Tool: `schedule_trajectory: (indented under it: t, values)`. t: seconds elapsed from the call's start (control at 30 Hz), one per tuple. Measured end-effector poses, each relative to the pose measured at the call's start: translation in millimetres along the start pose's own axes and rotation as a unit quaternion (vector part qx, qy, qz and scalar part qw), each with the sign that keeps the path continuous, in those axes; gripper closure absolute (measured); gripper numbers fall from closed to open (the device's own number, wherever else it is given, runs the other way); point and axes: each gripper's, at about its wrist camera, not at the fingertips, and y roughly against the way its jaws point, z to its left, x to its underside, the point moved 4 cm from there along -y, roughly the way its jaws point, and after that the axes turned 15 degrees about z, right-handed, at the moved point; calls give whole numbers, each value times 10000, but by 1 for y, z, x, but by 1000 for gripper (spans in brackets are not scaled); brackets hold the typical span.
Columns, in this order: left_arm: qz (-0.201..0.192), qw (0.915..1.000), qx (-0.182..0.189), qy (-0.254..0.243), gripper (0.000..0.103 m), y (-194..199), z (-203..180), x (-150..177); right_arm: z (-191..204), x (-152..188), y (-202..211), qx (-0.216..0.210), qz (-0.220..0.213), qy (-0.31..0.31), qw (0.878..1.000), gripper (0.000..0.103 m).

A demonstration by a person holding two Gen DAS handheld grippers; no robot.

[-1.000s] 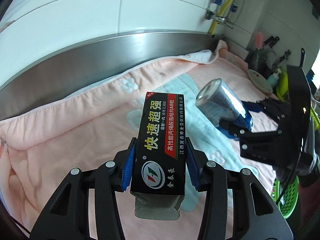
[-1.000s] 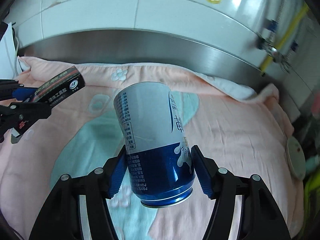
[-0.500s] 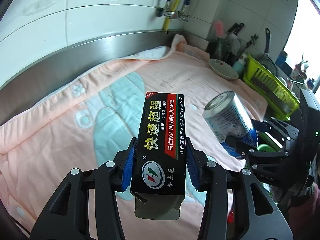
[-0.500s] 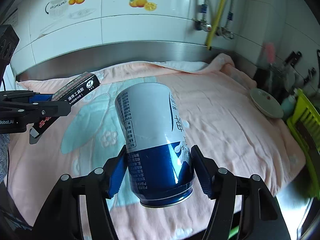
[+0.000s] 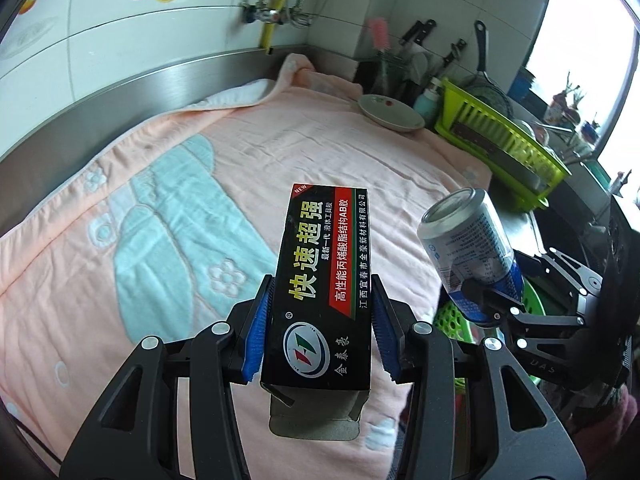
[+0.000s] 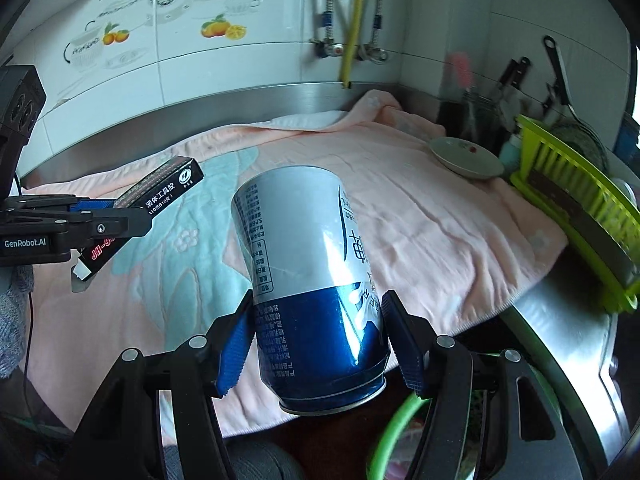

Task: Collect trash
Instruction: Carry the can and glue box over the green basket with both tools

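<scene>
My left gripper (image 5: 320, 320) is shut on a black glue box (image 5: 324, 280) with yellow Chinese lettering, held above the pink towel (image 5: 160, 200). My right gripper (image 6: 320, 340) is shut on a blue and silver drink can (image 6: 312, 280), held tilted near the counter's front right edge. In the left wrist view the can (image 5: 468, 248) and right gripper (image 5: 504, 300) sit to the right, over a green basket (image 5: 460, 316) below the counter. In the right wrist view the box (image 6: 160, 196) and left gripper (image 6: 100, 220) are at the left. The green basket rim (image 6: 400, 420) shows below the can.
A pink and teal towel covers the steel counter. A small plate (image 5: 390, 112) lies at the towel's far right corner. A lime dish rack (image 5: 500, 144) stands to the right, with knives and utensils behind it. A tiled wall and pipes (image 5: 276, 12) are at the back.
Both grippers have swung right and pulled back from the wall with their loads. The dish rack, the counter edge and the green basket have come into view.
</scene>
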Motion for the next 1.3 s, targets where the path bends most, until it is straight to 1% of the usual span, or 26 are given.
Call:
schedule_trajectory:
  t: [0.3, 0.5, 0.7, 1.0, 1.13, 1.3]
  values:
    - [220, 9984, 287, -442, 57, -24, -54, 7, -47, 50, 21, 386, 30, -658, 9971, 42]
    - [410, 9950, 436, -805, 57, -43, -97, 13, -86, 88, 29, 711, 162, -1136, 9908, 42]
    - [615, 9902, 521, -1136, 57, -62, -136, 21, -116, 125, 31, 908, 307, -1543, 9834, 42]
    - [874, 9828, 637, -1496, 57, -86, -180, 31, -152, 179, 20, 1023, 627, -2171, 9687, 42]
    - [970, 9795, 638, -1643, 57, -95, -197, 35, -162, 194, 12, 1048, 755, -2336, 9637, 42]
    - [1048, 9762, 624, -1795, 57, -104, -214, 37, -169, 207, 8, 976, 837, -2509, 9594, 42]
